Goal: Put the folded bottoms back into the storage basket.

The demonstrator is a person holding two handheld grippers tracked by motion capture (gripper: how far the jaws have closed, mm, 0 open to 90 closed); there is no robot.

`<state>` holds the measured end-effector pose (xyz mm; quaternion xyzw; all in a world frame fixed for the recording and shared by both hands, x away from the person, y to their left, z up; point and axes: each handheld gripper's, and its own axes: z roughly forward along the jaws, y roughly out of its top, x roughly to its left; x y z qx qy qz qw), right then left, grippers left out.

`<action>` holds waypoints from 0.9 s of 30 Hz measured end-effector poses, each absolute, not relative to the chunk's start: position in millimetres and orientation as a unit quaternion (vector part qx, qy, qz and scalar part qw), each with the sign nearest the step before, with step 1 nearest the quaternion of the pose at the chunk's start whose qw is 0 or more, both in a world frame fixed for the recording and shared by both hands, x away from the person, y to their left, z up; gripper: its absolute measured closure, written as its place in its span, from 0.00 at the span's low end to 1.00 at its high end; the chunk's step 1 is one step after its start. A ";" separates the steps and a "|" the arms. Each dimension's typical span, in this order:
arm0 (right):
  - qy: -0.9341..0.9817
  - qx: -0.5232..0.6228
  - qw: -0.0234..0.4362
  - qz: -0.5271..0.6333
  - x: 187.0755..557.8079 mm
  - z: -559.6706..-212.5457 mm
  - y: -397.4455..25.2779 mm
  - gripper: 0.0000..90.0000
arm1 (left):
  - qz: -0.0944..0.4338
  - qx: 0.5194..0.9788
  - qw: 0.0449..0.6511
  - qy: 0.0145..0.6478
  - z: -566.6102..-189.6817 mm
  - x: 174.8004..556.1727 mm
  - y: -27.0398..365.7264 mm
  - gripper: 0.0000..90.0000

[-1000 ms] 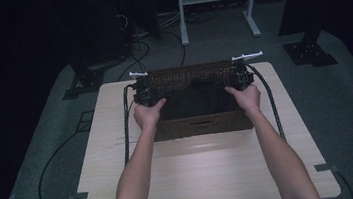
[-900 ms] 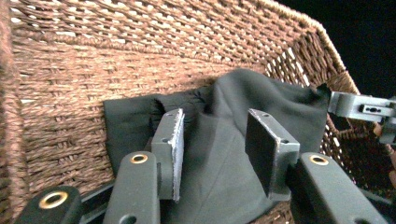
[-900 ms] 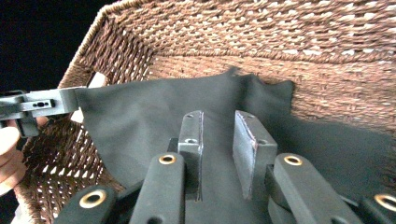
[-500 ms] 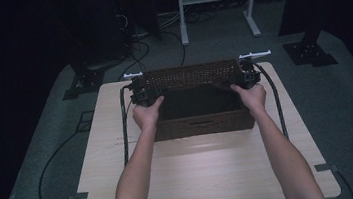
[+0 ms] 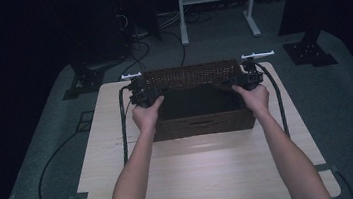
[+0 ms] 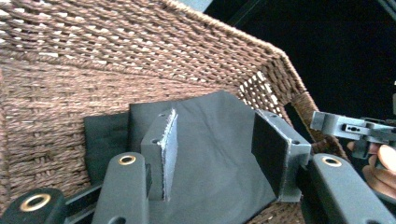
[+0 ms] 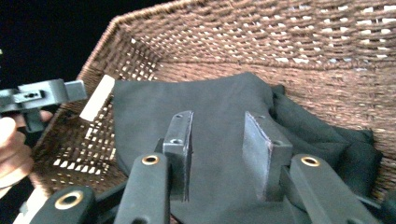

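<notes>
Below both open jaws, black cloth [image 6: 210, 154]

**Wicker basket between two tools**

A brown wicker basket [image 5: 202, 121] sits on the pale wooden worktop [image 5: 198, 177]. The left tool [image 5: 139, 94] is at its left end and the right tool [image 5: 251, 77] at its right end. Dark cloth [image 5: 200, 101] lies inside, between the tools.

Light wooden table [image 5: 203, 177] on a grey carpeted floor [image 5: 44, 145]. A brown wicker basket [image 5: 202, 124] rests on the table's far half; the near half is bare.
</notes>
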<state>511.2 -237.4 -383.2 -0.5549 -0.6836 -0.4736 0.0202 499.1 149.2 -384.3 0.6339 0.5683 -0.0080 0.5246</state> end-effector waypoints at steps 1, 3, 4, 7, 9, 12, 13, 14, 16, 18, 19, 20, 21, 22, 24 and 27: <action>-0.684 -0.555 0.020 -0.474 511.2 -383.2 -237.4 0.69 | -0.008 0.634 0.525 0.568 -384.3 499.1 149.2 0.55; -0.682 -0.549 0.024 -0.483 508.2 -380.5 -241.0 0.67 | -0.010 0.636 0.528 0.562 -382.2 497.6 149.4 0.55; -0.681 -0.549 0.023 -0.483 507.2 -380.1 -241.5 0.66 | -0.012 0.637 0.529 0.560 -380.9 496.1 149.9 0.55; -0.682 -0.544 0.025 -0.489 503.6 -379.8 -244.7 0.64 | -0.009 0.642 0.529 0.555 -379.2 494.3 152.2 0.55; -0.683 -0.541 0.026 -0.490 501.2 -378.9 -247.2 0.62 | -0.011 0.641 0.532 0.553 -378.0 493.0 153.0 0.55; -0.683 -0.539 0.025 -0.493 499.1 -377.8 -250.2 0.60 | -0.011 0.643 0.538 0.546 -374.8 490.4 152.2 0.54; -0.682 -0.539 0.026 -0.494 498.3 -377.2 -251.1 0.59 | -0.011 0.644 0.538 0.543 -373.9 489.3 151.6 0.53; -0.683 -0.538 0.026 -0.494 497.5 -376.8 -252.2 0.58 | -0.011 0.646 0.539 0.540 -372.8 488.2 150.8 0.53; -0.683 -0.537 0.024 -0.494 496.6 -376.4 -253.2 0.58 | -0.008 0.649 0.538 0.538 -371.6 486.9 150.3 0.52; -0.684 -0.537 0.022 -0.494 493.9 -374.9 -256.0 0.56 | -0.007 0.651 0.536 0.538 -370.3 485.6 150.5 0.46; -0.683 -0.536 0.021 -0.495 493.2 -374.6 -256.8 0.55 | -0.007 0.652 0.536 0.536 -368.9 484.1 150.7 0.45; -0.683 -0.536 0.020 -0.496 492.3 -374.0 -257.7 0.55 | -0.005 0.651 0.538 0.535 -367.9 483.0 150.7 0.44; -0.682 -0.535 0.021 -0.498 491.3 -373.4 -258.4 0.55 | -0.003 0.652 0.539 0.533 -366.7 481.8 150.7 0.43; -0.683 -0.534 0.020 -0.498 490.5 -372.9 -259.1 0.54 | 0.000 0.653 0.540 0.531 -365.7 480.8 150.5 0.42; -0.684 -0.533 0.019 -0.498 489.0 -371.4 -259.4 0.54 | -0.001 0.656 0.540 0.528 -364.4 479.4 150.6 0.40; -0.685 -0.529 0.019 -0.500 487.4 -369.8 -259.2 0.51 | -0.005 0.654 0.544 0.527 -363.5 477.3 152.2 0.38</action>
